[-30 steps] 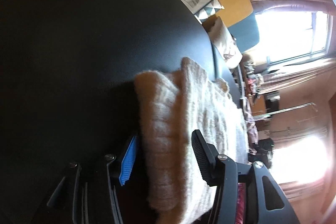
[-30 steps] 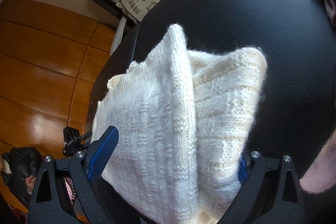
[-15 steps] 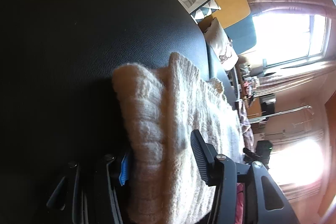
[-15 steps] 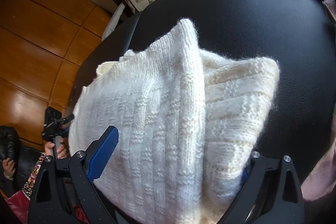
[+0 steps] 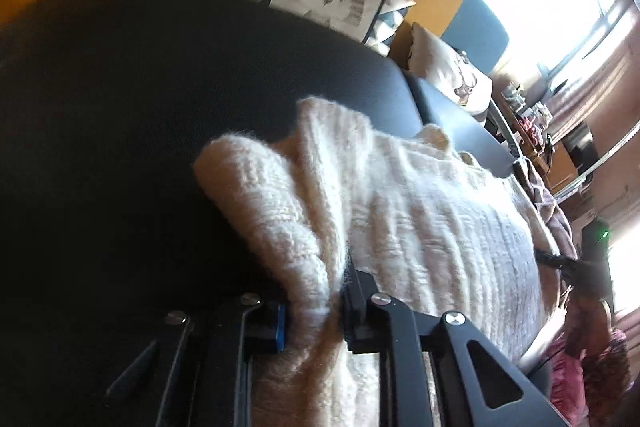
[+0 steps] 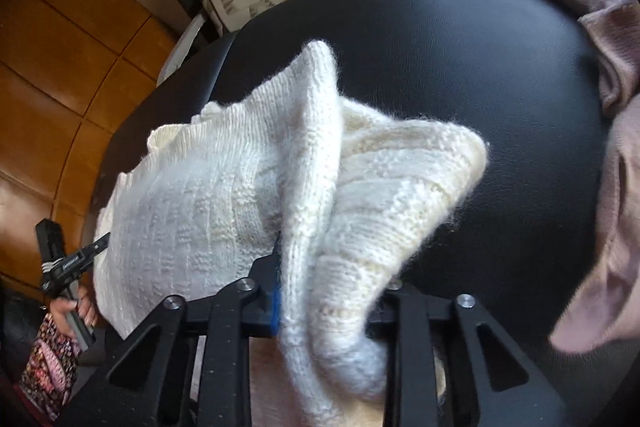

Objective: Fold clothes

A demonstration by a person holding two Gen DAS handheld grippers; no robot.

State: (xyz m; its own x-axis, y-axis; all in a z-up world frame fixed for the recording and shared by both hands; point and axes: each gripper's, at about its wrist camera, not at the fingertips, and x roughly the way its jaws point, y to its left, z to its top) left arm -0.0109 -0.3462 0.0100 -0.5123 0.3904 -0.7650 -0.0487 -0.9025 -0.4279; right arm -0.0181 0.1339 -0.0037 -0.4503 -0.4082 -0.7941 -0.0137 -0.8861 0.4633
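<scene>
We have the cream knit sweater (image 6: 248,187) bunched on the black bench (image 6: 460,47), its peaked fold pointing to twelve o'clock. The right gripper (image 6: 324,299) has its jaws closing, thick knit gathered between them; the left gripper (image 5: 314,311) likewise has its jaws closing on a rolled edge of the same sweater (image 5: 400,211). To fold well, we judge both pinches should catch every layer, lift together and carry the edge evenly, or the soft knit may sag and twist. Both grippers point steeply down toward the bench. A pink garment (image 6: 616,67) lies at three o'clock, apart from the sweater.
</scene>
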